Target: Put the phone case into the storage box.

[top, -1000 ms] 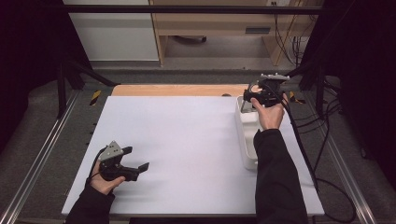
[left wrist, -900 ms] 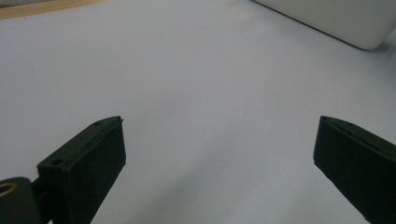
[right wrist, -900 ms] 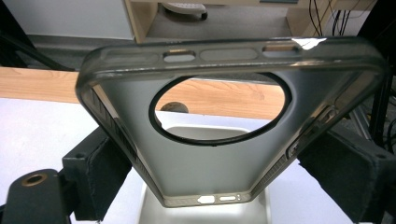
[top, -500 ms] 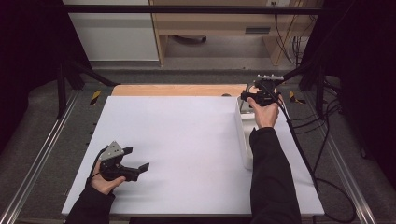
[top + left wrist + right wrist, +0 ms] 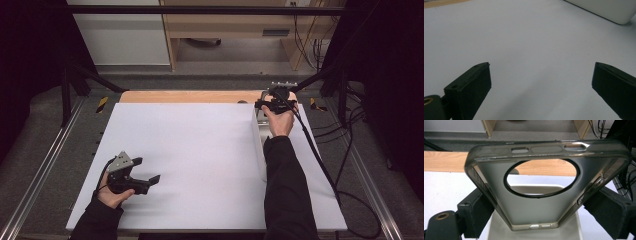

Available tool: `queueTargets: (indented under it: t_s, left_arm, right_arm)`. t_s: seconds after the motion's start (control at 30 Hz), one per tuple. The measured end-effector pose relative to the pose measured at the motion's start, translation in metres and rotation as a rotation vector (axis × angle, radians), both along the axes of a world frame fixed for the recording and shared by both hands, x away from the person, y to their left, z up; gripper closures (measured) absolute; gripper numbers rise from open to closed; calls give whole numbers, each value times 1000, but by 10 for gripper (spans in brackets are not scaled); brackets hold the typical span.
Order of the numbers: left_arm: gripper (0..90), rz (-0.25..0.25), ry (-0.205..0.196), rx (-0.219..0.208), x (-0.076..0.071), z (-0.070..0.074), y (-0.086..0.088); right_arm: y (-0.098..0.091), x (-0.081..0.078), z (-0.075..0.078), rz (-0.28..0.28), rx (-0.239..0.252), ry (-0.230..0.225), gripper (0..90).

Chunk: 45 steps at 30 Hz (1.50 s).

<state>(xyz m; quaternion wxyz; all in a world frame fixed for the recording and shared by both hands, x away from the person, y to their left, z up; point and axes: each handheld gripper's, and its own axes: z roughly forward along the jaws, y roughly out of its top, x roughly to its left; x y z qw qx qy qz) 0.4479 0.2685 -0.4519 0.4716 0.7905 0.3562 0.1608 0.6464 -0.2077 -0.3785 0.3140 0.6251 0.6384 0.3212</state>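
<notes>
Grey see-through phone case (image 5: 544, 202) squeezed between right gripper (image 5: 541, 212) jaws, above white tray (image 5: 260, 145) at 2 o'clock, no writing readable, left gripper (image 5: 541, 82) held wide open, nothing gripped, tray partly hidden by sleeve (image 5: 287, 190)

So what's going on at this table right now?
A person works at a white table with a gripper in each hand. The right gripper is clamped on the sides of a translucent grey phone case with a large round camera cutout, held above a white tray at the table's far right. The left gripper rests low over the near left of the table, jaws wide apart and holding nothing.
</notes>
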Motion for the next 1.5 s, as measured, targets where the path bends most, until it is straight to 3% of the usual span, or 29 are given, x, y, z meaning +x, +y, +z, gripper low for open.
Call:
queueTargets:
  t_s: [0.83,1.17,1.5]
  left_arm:
    - [18,-7,3,6,0,-1,-1]
    - [18,-10,3,9,0,-1,-2]
    - [18,-10,2,9,0,-1,-2]
  right_arm:
    - [3,10,-11,-8,-5,47,114]
    - [2,11,-12,0,-5,42,109]
    - [1,11,-11,37,14,29,27]
